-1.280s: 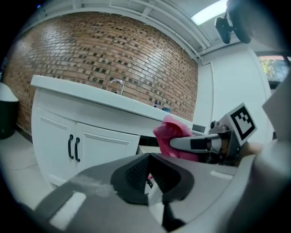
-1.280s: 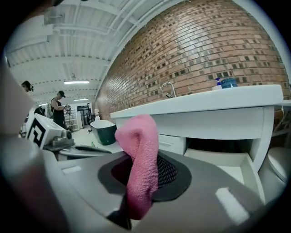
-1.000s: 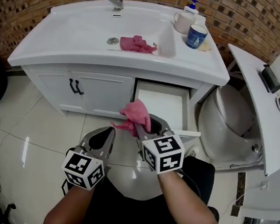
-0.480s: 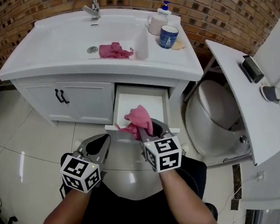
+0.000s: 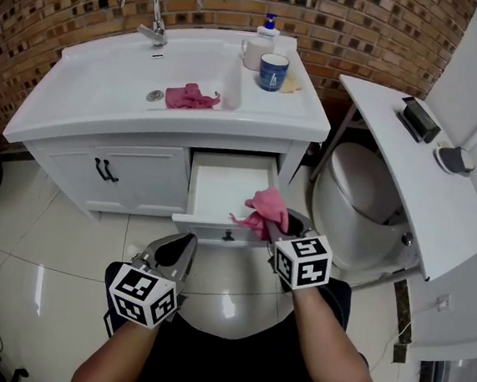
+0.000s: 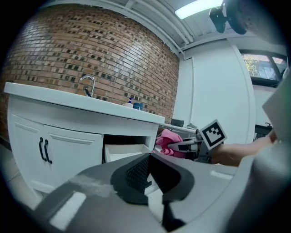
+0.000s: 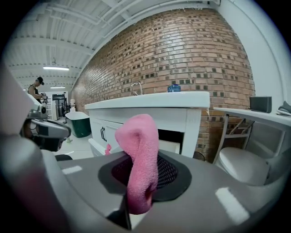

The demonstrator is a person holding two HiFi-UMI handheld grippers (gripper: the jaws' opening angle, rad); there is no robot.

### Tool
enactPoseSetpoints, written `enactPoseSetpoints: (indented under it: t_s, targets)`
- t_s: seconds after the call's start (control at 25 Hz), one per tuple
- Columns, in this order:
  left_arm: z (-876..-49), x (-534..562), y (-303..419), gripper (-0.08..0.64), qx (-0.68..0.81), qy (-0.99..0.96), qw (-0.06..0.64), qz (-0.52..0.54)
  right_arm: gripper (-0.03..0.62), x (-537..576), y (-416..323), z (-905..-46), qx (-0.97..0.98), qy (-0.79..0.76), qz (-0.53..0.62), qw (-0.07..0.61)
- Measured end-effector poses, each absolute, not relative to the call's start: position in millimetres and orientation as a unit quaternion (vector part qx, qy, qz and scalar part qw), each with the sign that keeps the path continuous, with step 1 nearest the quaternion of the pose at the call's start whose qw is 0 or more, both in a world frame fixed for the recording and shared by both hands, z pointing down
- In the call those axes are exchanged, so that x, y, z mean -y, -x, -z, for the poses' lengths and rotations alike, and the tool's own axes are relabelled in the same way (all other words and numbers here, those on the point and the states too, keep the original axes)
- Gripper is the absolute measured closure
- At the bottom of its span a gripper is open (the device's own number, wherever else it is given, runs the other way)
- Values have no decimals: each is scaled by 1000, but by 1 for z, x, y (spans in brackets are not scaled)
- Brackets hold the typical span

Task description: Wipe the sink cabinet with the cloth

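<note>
Up close, the right gripper [image 5: 278, 228] has its jaws clamped on a pink cloth [image 5: 265, 207], which bunches up over the front right corner of the open drawer [image 5: 222, 191]. Beside it, the left gripper [image 5: 180, 254] has its jaws pressed together, holding nothing, in front of the white sink cabinet [image 5: 140, 168]. Farther back, a second pink cloth [image 5: 189, 97] lies in the basin [image 5: 108, 64], and a blue cup [image 5: 273, 70] stands on the counter.

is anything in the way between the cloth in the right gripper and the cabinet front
Only the cabinet's own open drawer, which is pulled out right by the pink cloth held in the right gripper. Nothing else shows between them, and the closed doors to the drawer's left have nothing visible in front.
</note>
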State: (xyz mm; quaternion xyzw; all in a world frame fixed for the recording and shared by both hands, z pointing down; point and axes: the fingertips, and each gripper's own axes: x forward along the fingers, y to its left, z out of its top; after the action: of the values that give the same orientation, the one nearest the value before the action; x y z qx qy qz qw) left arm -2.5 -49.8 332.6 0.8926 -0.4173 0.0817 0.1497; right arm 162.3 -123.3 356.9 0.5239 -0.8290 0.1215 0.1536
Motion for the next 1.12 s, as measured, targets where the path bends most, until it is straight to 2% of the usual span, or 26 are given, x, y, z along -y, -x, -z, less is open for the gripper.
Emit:
enactPoseSetpoints:
  t_s: [0.28, 0.72, 0.84, 1.12]
  targets:
    - [-331, 37, -11, 554, 407, -898, 143, -89, 512, 118, -203, -364, 813, -547, -133, 147]
    - [-327, 38, -5, 554, 414, -894, 156, -78, 512, 122, -201, -368, 816, -536, -152, 151]
    - [-317, 36, -7, 554, 406, -896, 165, -65, 512, 114, -196, -354, 823, -528, -165, 129]
    - [-278, 8, 5, 554, 391, -910, 129, -55, 512, 43, -172, -274, 854, -496, -145, 55]
